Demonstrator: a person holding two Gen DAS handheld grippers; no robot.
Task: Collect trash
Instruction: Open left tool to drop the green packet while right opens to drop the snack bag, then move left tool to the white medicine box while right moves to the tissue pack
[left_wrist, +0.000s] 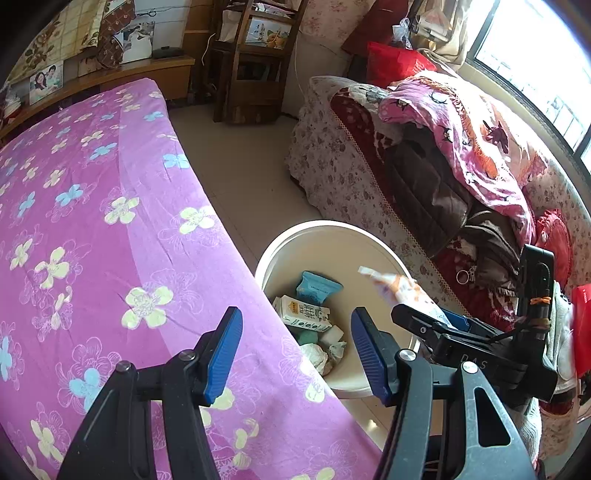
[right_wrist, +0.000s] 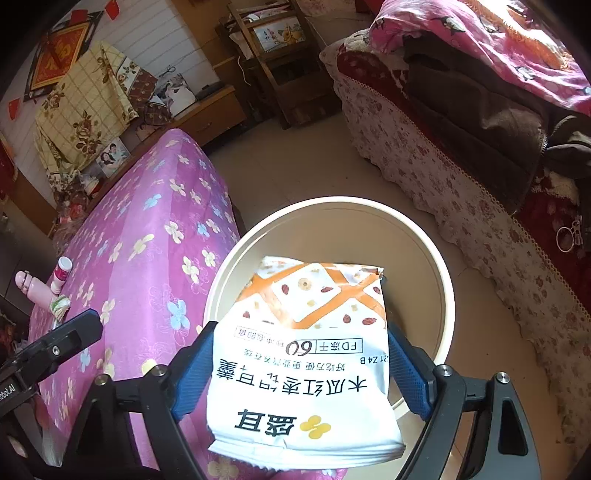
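Observation:
A white and orange snack bag (right_wrist: 306, 369) lies flat between the blue pads of my right gripper (right_wrist: 301, 369), directly over the cream round bin (right_wrist: 369, 203). The jaws stand wide and the pads do not seem to press the bag. From the left wrist view the same bag (left_wrist: 399, 288) is blurred above the bin (left_wrist: 295, 230), at the tip of my right gripper (left_wrist: 439, 325). My left gripper (left_wrist: 295, 350) is open and empty, over the bed's edge and the bin. Inside the bin lie a blue packet (left_wrist: 317, 288), a milk carton (left_wrist: 306, 314) and crumpled tissue (left_wrist: 325, 350).
The bin stands on the tiled floor between a bed with a purple flowered sheet (left_wrist: 92, 221) and a floral sofa piled with clothes (left_wrist: 461, 166). A pink bottle (right_wrist: 33, 288), a small tube (right_wrist: 62, 273) and a crumpled wrapper (right_wrist: 59, 306) lie on the bed. A wooden shelf (left_wrist: 255, 55) stands behind.

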